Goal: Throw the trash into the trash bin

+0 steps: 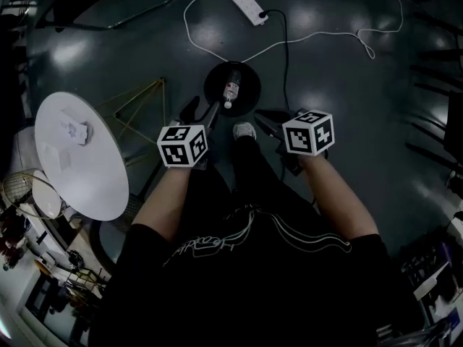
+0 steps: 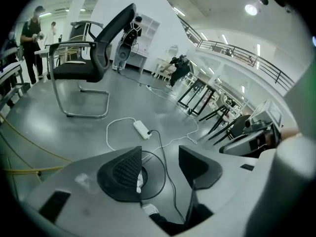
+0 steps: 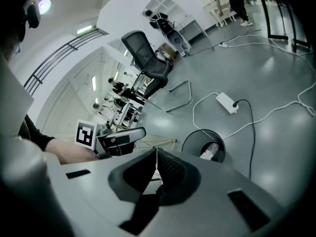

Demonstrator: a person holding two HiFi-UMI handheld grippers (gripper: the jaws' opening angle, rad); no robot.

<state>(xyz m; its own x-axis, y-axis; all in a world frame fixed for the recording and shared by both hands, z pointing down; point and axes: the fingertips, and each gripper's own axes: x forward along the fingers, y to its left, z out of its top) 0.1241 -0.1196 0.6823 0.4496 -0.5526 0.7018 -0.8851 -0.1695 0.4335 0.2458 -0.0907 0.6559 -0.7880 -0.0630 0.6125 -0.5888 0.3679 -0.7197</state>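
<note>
1. The left gripper (image 2: 160,164) has its jaws spread wide with nothing between the pads; the right gripper (image 3: 157,152) has its jaws pressed together, empty.
2. In the head view both sit mid-frame, left gripper (image 1: 201,113) and right gripper (image 1: 264,116), tips aimed toward the top of the frame.
3. Just above and between the tips, apart from both, lies the clear plastic bottle (image 1: 231,91) inside the round black trash bin (image 1: 248,96).
4. The bottle's long axis runs nearly top to bottom in the frame, slightly tilted; I cannot tell which end bears the cap.
5. Farther up, a white power strip (image 1: 249,7) lies on the dark floor.
</note>
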